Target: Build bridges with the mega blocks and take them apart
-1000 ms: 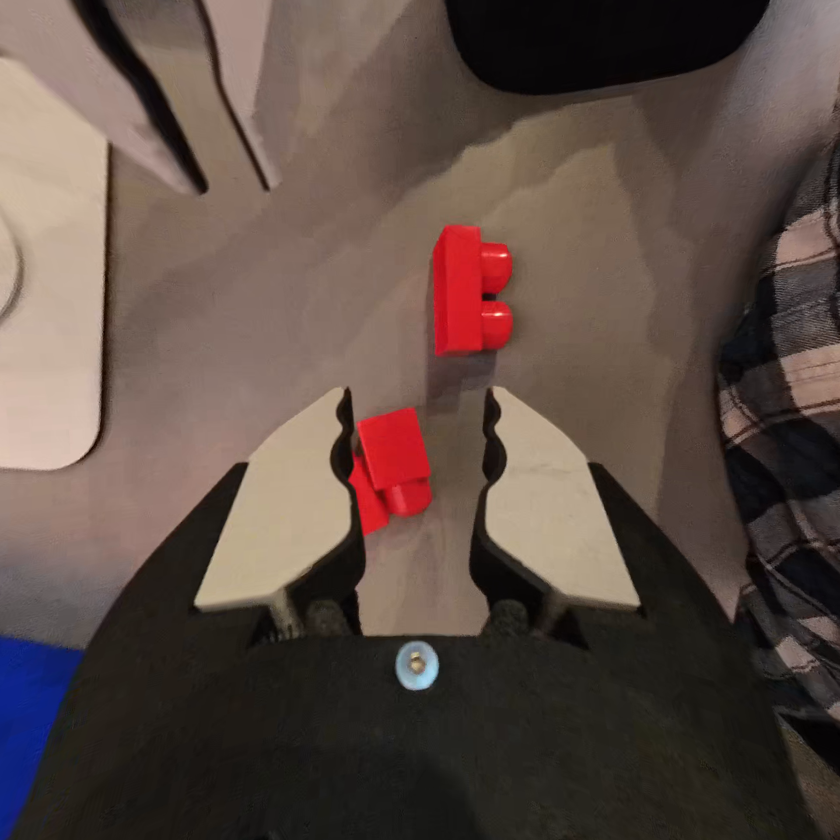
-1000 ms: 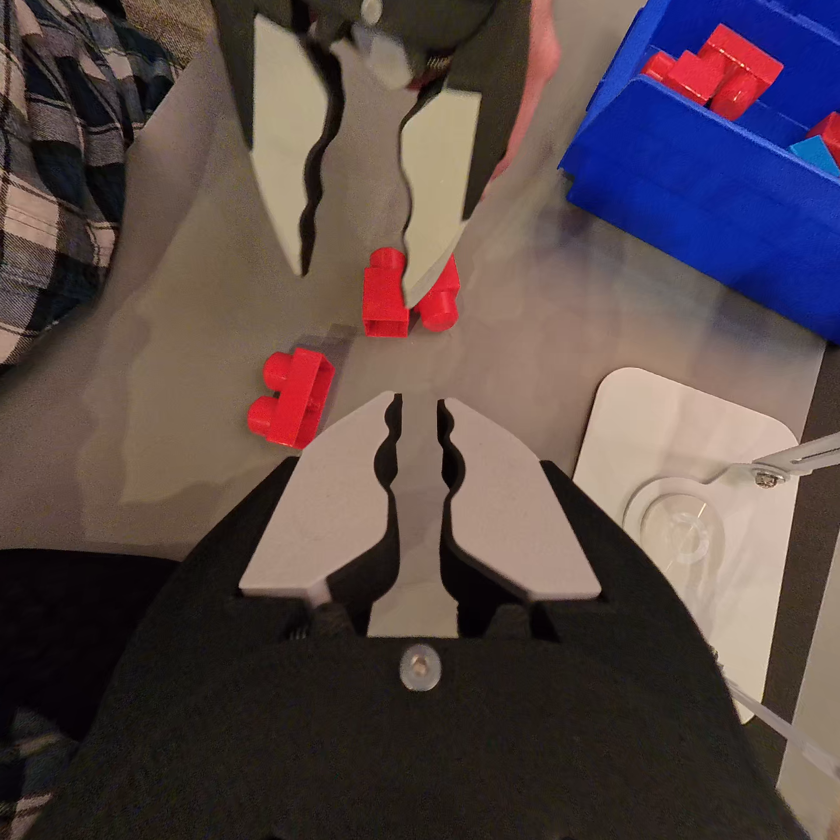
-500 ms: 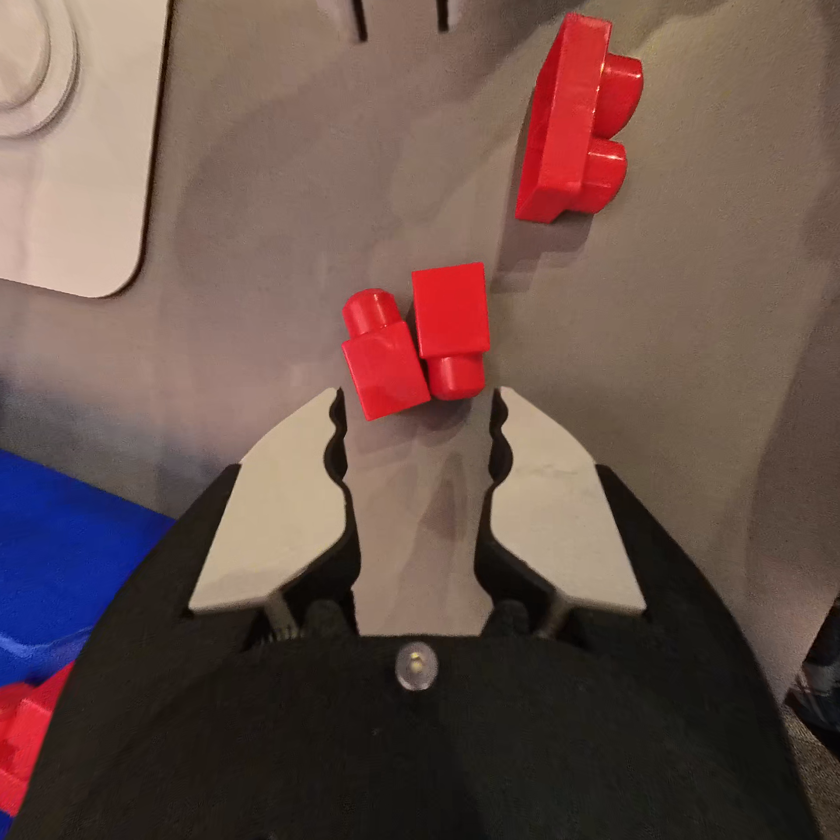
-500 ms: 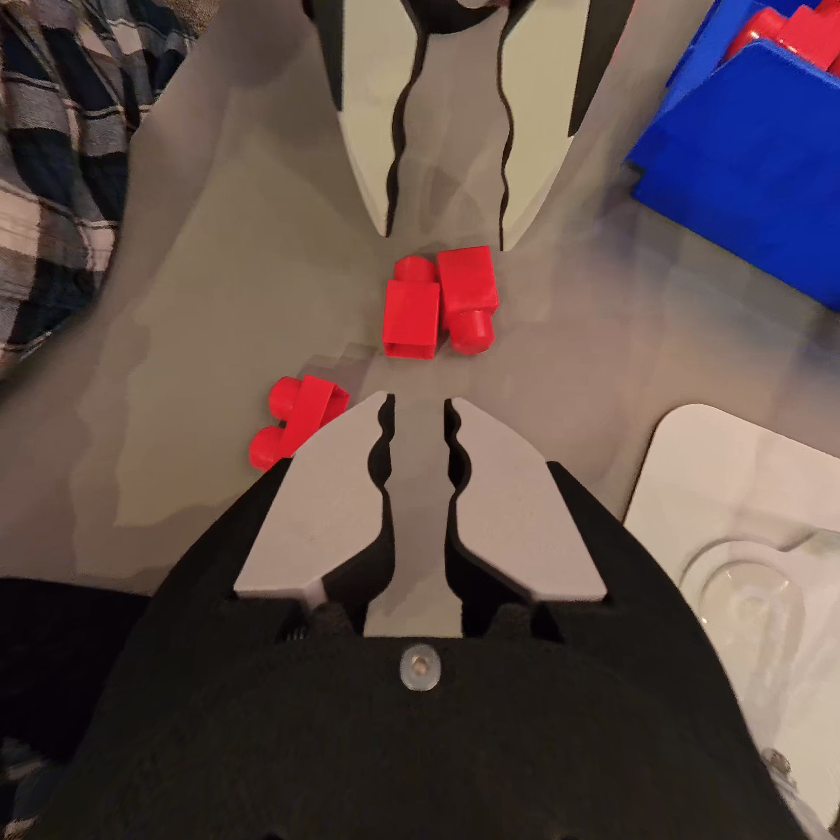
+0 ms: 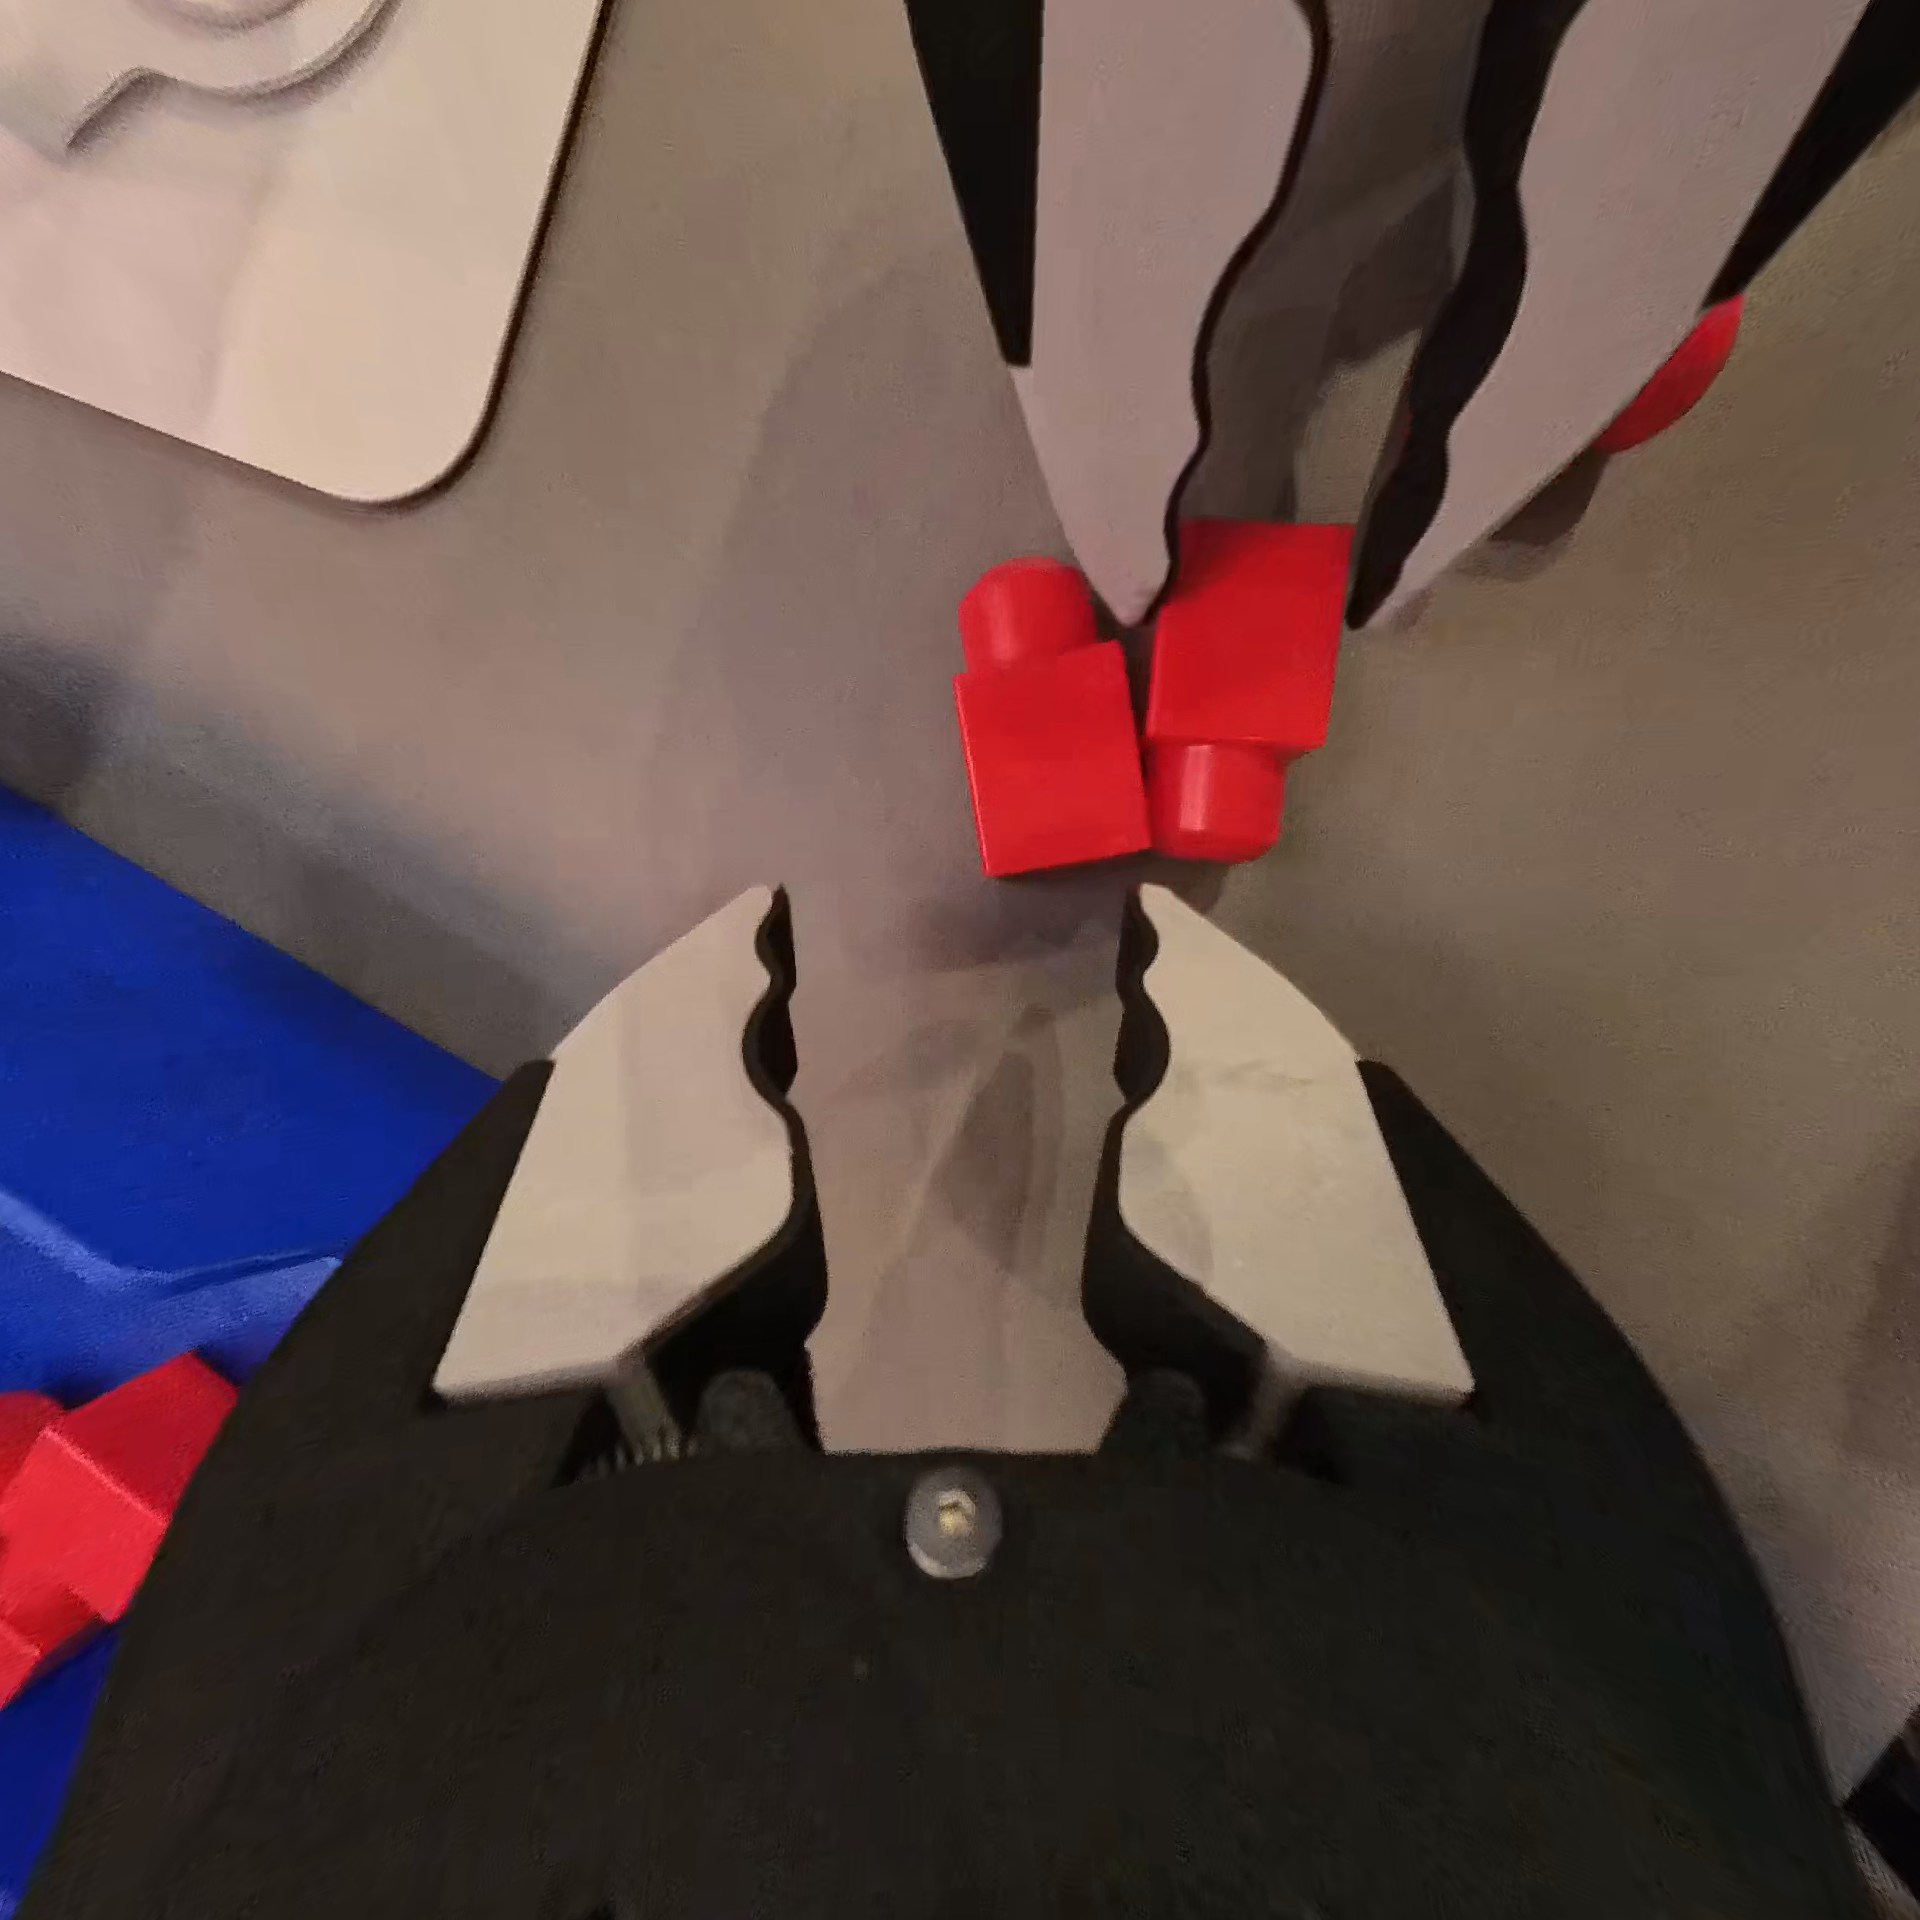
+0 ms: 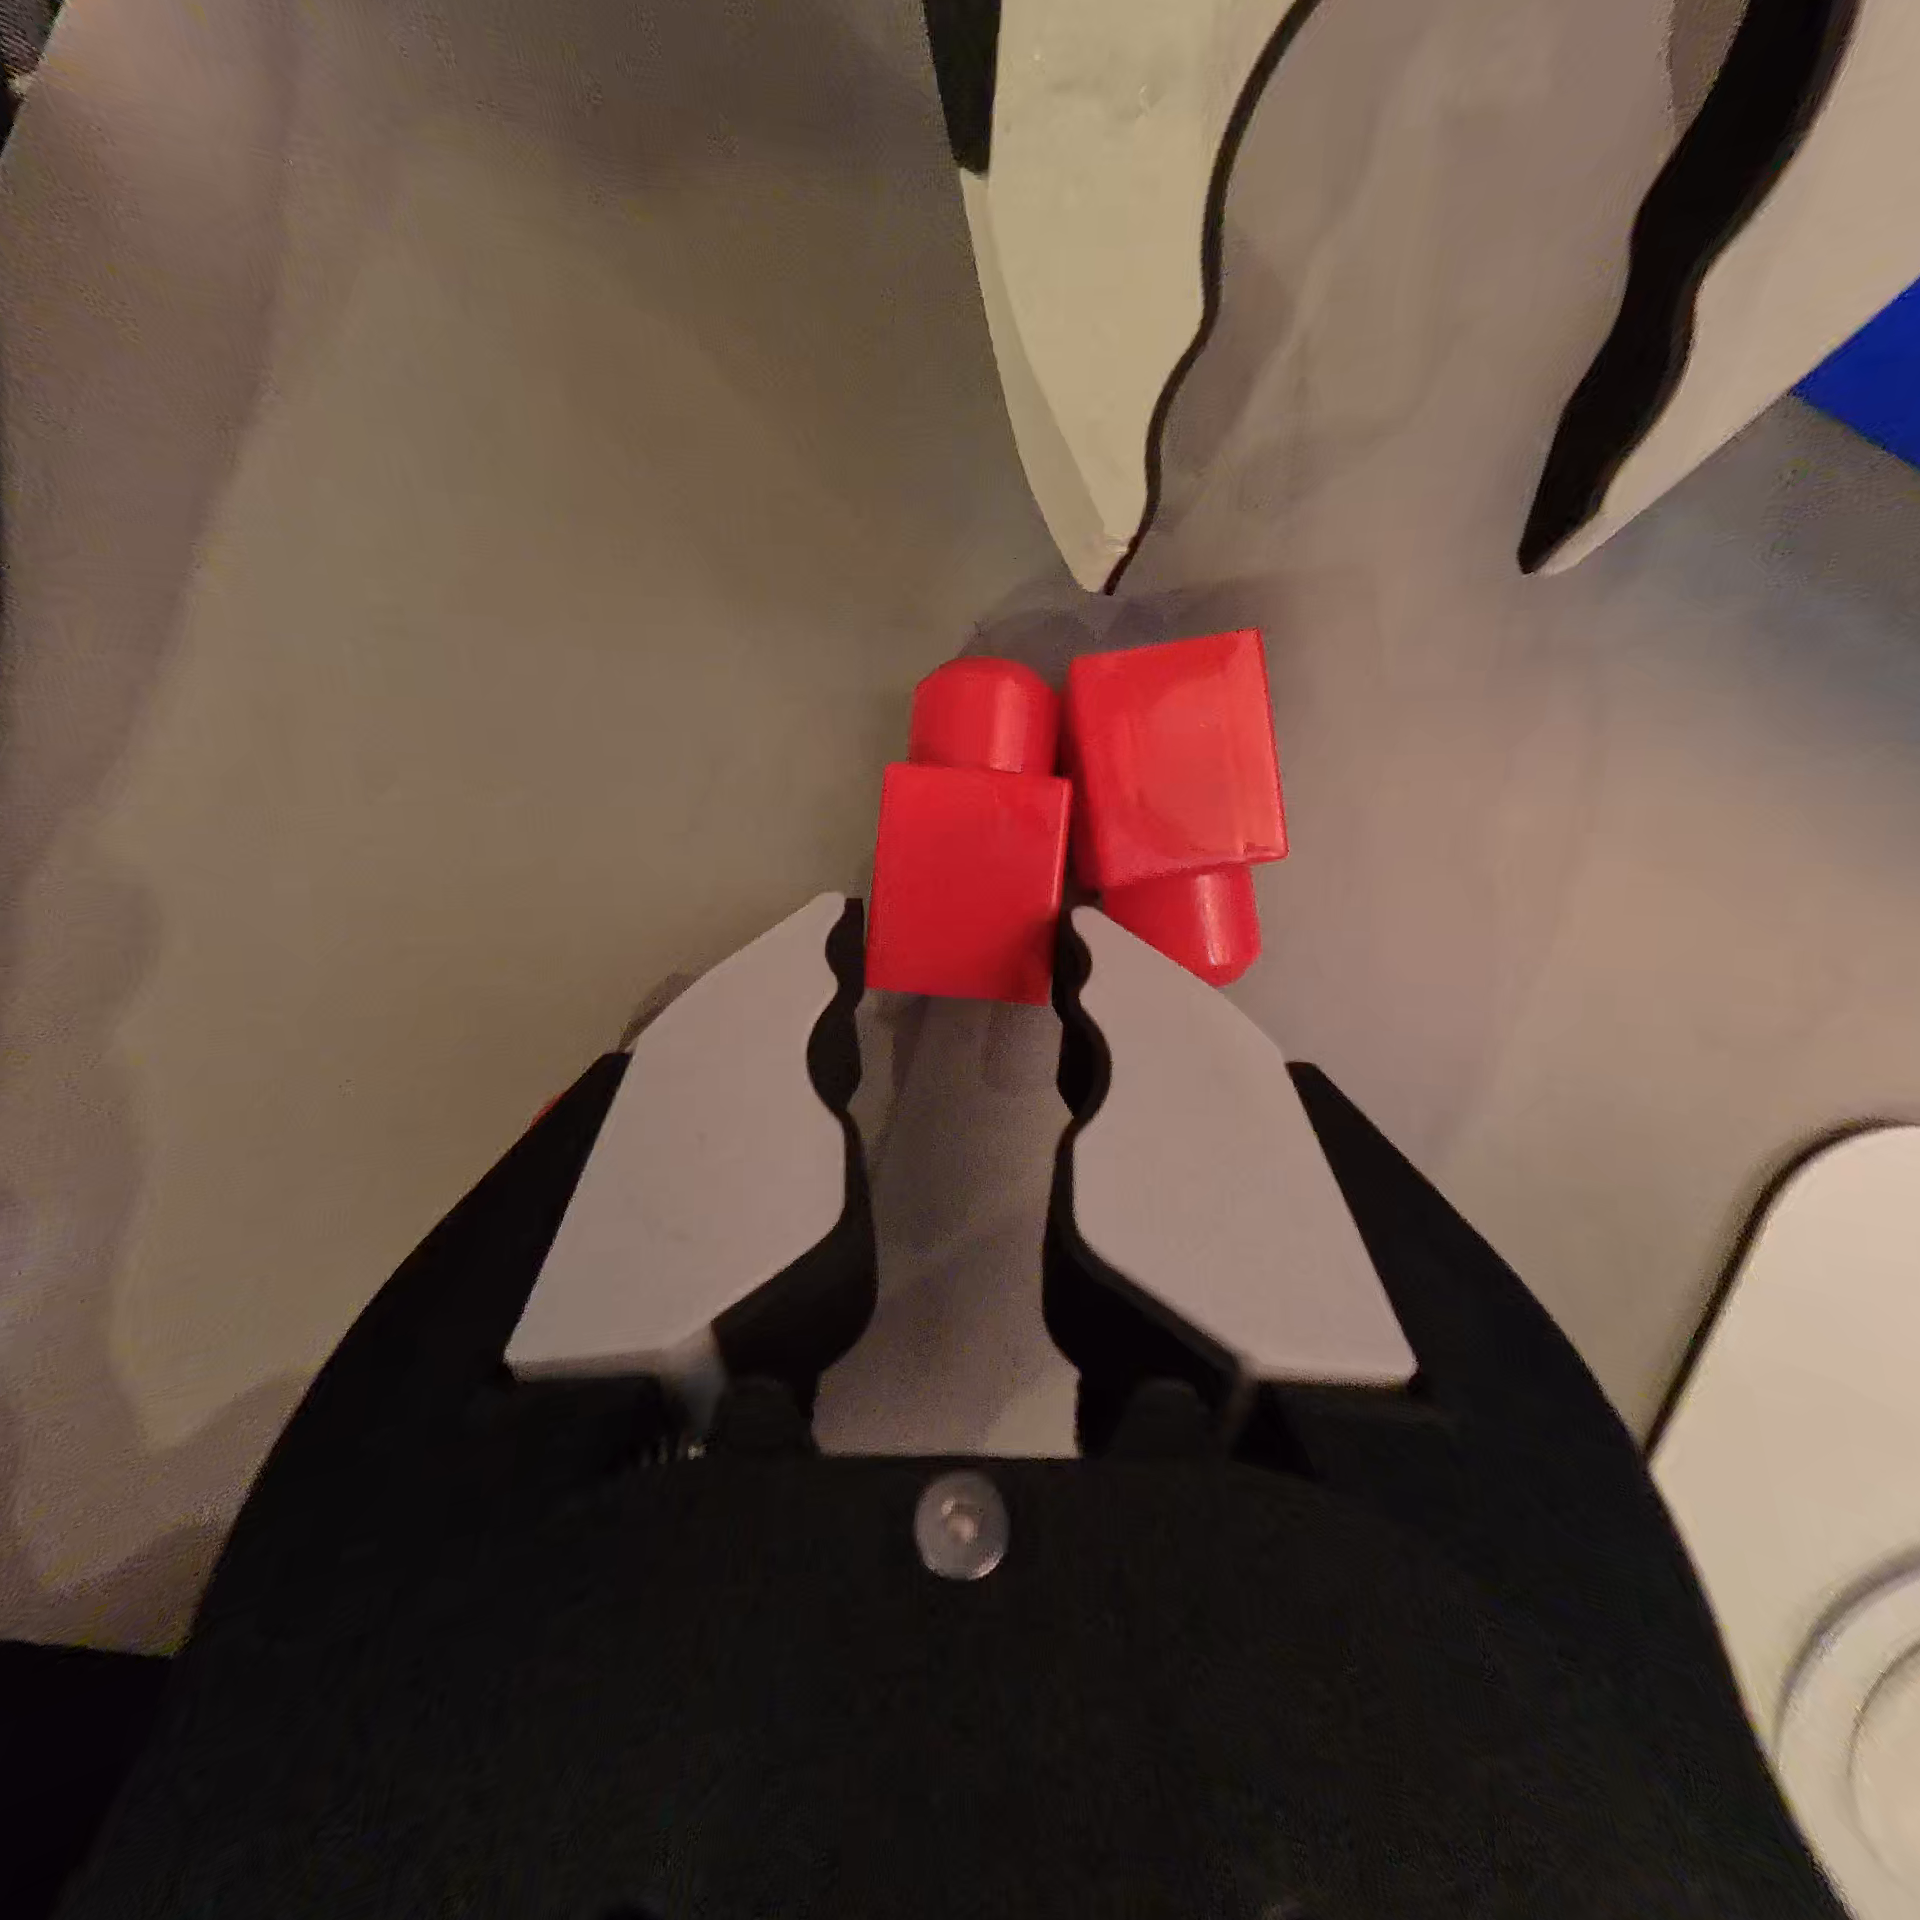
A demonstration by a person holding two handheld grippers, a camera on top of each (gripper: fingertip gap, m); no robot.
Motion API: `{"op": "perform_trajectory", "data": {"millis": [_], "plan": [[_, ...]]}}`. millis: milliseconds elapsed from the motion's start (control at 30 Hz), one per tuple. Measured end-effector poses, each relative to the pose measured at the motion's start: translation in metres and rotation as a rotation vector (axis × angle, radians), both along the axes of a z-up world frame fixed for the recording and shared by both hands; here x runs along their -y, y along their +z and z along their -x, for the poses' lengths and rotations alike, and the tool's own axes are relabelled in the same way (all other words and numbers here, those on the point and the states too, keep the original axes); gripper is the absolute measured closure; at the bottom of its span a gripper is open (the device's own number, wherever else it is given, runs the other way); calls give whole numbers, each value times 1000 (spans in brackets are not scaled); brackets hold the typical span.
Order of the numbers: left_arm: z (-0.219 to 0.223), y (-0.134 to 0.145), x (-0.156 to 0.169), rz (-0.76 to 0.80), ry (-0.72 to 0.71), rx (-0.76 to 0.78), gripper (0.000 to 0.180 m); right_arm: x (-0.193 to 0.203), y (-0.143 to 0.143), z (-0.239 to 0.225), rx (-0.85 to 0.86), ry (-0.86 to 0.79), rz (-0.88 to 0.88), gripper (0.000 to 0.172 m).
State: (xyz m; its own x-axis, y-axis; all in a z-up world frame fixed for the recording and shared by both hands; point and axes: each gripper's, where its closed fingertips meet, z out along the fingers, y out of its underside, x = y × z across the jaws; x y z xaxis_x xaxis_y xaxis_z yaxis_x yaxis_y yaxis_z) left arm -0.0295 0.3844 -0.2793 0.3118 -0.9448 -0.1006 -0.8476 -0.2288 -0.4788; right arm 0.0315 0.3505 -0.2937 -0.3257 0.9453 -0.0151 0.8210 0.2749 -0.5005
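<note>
- Right gripper, low centre of its own view: jaws apart, tips on either side of the base end of the target block. I cannot tell whether the pads touch it yet.
- To grip well, push further forward so the pads cover the block's flat sides and not just its end corners, then close squarely.
- The other block lies touching the target's side, with its stud pointing the opposite way. The right-hand finger has to slip into that seam and will probably nudge this block aside, so go slowly.
- Left gripper, further off at the top of the right view: jaws wide apart with nothing between them, just short of the pair. It could steady the other block.
- Both blocks lie on their sides on the grey table, mid-frame, so the bridge is not yet started.
- Only the left view shows:
  - the bin at lower left, with spare blocks inside;
  - a third block peeking out behind the right gripper at upper right.
- Only the right view shows the target's base end sitting between the tips.
</note>
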Motion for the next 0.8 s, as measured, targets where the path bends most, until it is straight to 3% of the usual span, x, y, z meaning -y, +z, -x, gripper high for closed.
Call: {"op": "perform_trajectory", "data": {"millis": [300,400,500,800], "plan": [[5,-2,-4,4,25,-6,123,-12,-1,-16,53,-41,22,137],[3,-2,-3,-5,20,-18,123,-10,-3,-28,156,-157,167,113],[1,0,-2,-13,11,-27,122,9,-3,-42,232,-107,275,107],[0,7,4,-28,3,-12,122,10,9,-40,196,-114,337,119]]}}
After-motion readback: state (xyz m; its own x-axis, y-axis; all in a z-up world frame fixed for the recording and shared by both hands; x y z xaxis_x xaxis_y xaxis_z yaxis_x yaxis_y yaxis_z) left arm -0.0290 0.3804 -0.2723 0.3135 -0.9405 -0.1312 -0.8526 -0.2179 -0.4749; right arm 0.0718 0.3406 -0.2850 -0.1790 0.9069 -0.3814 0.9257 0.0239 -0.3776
